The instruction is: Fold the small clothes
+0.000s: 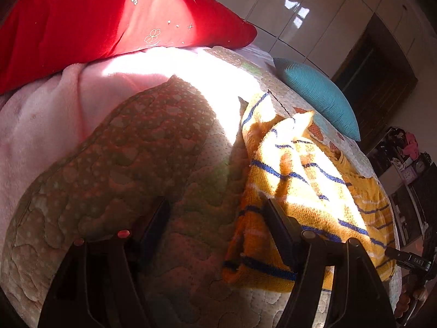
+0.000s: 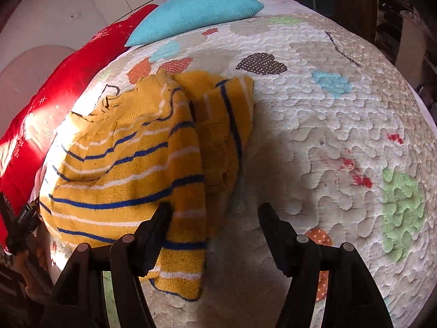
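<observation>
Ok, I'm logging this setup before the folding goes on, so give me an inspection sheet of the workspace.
Surface: quilted bedspread, patchy sunlight.
Job's things: mustard striped sweater, partly folded, one sleeve laid over.
Clutter: red pillow, teal pillow, pink blanket.
Grippers: left tongs open at the sweater's edge; right tongs open over its near edge, nothing gripped.
Cables: nothing seen.
Surroundings: white wardrobe doors, cluttered shelf.
</observation>
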A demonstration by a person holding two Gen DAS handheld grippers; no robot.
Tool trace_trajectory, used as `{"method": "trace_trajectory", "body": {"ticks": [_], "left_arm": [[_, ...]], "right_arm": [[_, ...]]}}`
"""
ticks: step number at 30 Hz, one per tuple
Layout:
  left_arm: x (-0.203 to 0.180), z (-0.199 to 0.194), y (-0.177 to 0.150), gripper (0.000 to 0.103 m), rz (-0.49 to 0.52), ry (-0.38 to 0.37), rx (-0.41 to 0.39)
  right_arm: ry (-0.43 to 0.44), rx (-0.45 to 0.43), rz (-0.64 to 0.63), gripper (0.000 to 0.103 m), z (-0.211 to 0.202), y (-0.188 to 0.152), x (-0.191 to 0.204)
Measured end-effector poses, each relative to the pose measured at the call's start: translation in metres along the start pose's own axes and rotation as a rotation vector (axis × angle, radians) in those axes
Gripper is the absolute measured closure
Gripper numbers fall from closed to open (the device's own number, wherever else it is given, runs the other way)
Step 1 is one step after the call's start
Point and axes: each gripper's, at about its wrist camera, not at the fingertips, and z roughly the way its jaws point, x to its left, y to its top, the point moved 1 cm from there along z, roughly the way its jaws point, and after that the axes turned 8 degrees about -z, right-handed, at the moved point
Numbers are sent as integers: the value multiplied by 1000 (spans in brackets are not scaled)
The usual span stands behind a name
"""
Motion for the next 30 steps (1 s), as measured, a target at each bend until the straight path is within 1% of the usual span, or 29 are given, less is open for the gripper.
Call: {"method": "trace_trajectory", "body": {"ticks": [2, 5, 8, 9, 10, 13, 14, 15, 16, 18, 20, 21, 24, 25, 26, 28, 30], "left_arm": [[0, 0, 0, 31, -3, -7, 0], [2, -1, 0, 30, -10, -20, -2], [5, -6, -1, 30, -29, -40, -13], [7, -11, -1, 32, -43, -49, -29], [11, -17, -2, 33, -60, -73, -45], [24, -35, -2, 33, -129, -198, -51], [28, -41, -1, 33, -143, -215, -48], [31, -47, -1, 33, -147, -214, -54], [33, -52, 0, 33, -136, -195, -69], [36, -62, 3, 33, -104, -124, -121], [43, -69, 6, 33, -101, -60, -162], [49, -71, 8, 33, -112, -46, -169], [65, -73, 11, 33, -168, -53, -166], [70, -75, 11, 33, -185, -59, -168], [75, -76, 12, 33, -199, -64, -173], [84, -81, 13, 33, -221, -68, -183], [89, -83, 14, 33, -244, -78, -184]], "right_arm": [[-15, -38, -41, 33, -17, 6, 16], [2, -88, -114, 33, -34, 18, 53], [57, -77, -198, 32, -28, 32, 101], [75, -63, -223, 32, -22, 36, 118], [91, -49, -244, 32, -16, 39, 136], [150, -25, -322, 32, 2, 47, 197], [161, -20, -352, 32, 9, 51, 218], [166, -14, -381, 32, 17, 54, 239], [170, -3, -406, 32, 26, 57, 260], [169, 21, -449, 32, 45, 64, 298], [116, 40, -508, 31, 67, 69, 332], [77, 55, -531, 31, 79, 70, 346], [-4, 109, -543, 29, 113, 70, 371], [-30, 120, -547, 24, 122, 68, 377], [-71, 128, -562, 21, 129, 66, 382], [-204, 131, -629, 22, 143, 59, 393], [-285, 93, -654, 26, 144, 55, 398]]}}
